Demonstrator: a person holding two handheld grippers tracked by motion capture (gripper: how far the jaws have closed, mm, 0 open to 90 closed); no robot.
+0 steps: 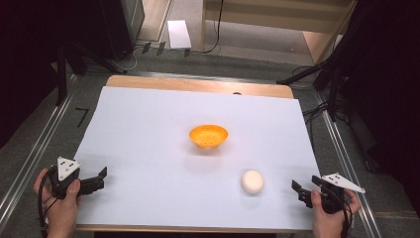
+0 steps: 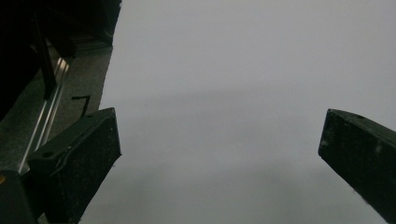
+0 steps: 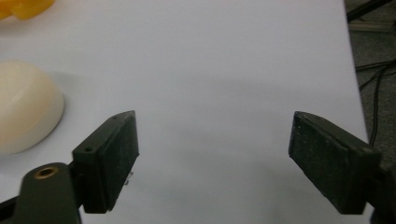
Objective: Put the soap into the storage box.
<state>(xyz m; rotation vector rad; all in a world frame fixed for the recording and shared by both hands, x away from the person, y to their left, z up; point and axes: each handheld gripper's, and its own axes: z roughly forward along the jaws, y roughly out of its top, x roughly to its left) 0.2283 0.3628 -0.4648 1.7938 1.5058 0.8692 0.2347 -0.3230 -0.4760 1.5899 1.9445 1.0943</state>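
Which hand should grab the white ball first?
Probably the right gripper: it sits open just beside the white ball. The left gripper, also open, is far across the sheet.

The right gripper (image 3: 212,154) looks along its two black jaws, which stand wide apart with nothing between them but the white sheet (image 3: 219,70). At nine o'clock, just beside the left jaw but apart from it, sits a cream dome (image 3: 23,116) (cut off by the frame edge). At eleven o'clock, a scrap of an orange bowl (image 3: 21,7) shows. At three o'clock, past the sheet's edge, dark cables (image 3: 378,77) cross grey floor.
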